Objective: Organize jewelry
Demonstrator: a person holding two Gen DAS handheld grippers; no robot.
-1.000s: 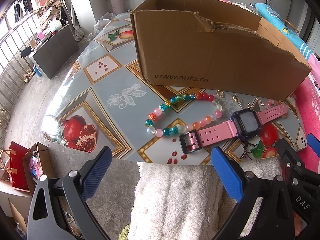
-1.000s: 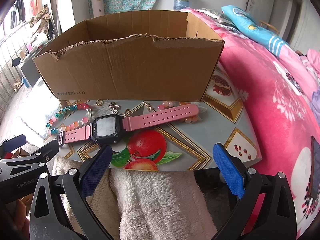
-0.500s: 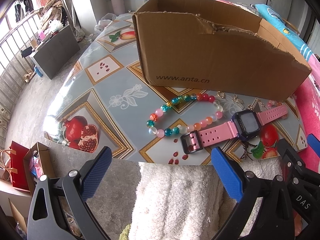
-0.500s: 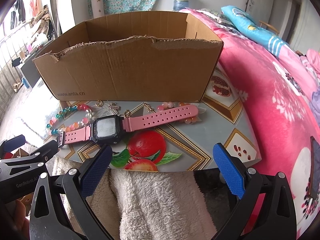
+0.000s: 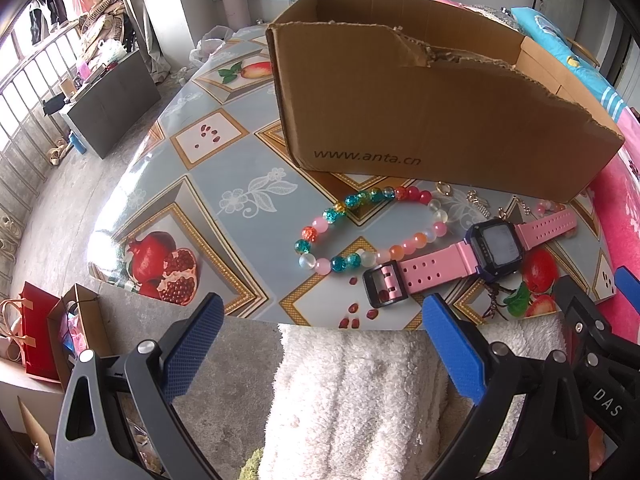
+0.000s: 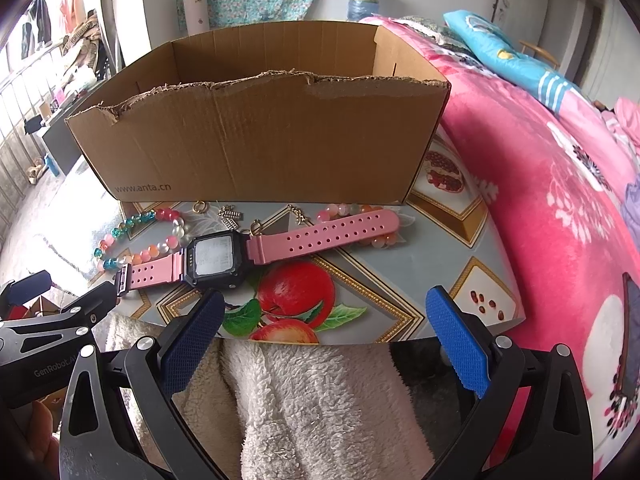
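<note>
So we see a pink watch (image 5: 460, 264) lying flat on the table (image 5: 224, 168), just in front of the box (image 5: 432, 104). Its dark square face (image 6: 212, 258) looks up, and its black buckle (image 5: 382, 284) sits at the end near the table's front edge. Its long strap with holes (image 6: 324, 234) lies on top of some small pink beads (image 6: 340, 211).

Beside the watch is a bead bracelet (image 5: 360, 232) in a loop. It has teal, red, orange, pink and clear beads. One side of the loop touches the watch strap. Between the bracelet and the box lie a few small gold bits (image 6: 230, 214), like a ring and short chains. They are too small for us to tell more.

The box is brown cardboard with a torn top edge. On its front we can read "www.anta.cn" (image 5: 367, 156). We cannot see what is in it.

The tablecloth has pictures of apples (image 6: 296, 292) and pomegranates (image 5: 162, 264).

Our left gripper (image 5: 320, 336) hangs at the near edge of the table with its blue pads (image 5: 192, 348) wide apart and nothing between them. Our right gripper (image 6: 324, 328) is the same, spread wide and holding nothing. On the side of the left gripper we read "GenRobot" (image 6: 56, 366), and on the right one "DAS" (image 5: 606, 400).

Under both grippers is a fluffy white cloth (image 6: 320, 408). A pink flowery blanket (image 6: 560, 200) is to the right of the table.
</note>
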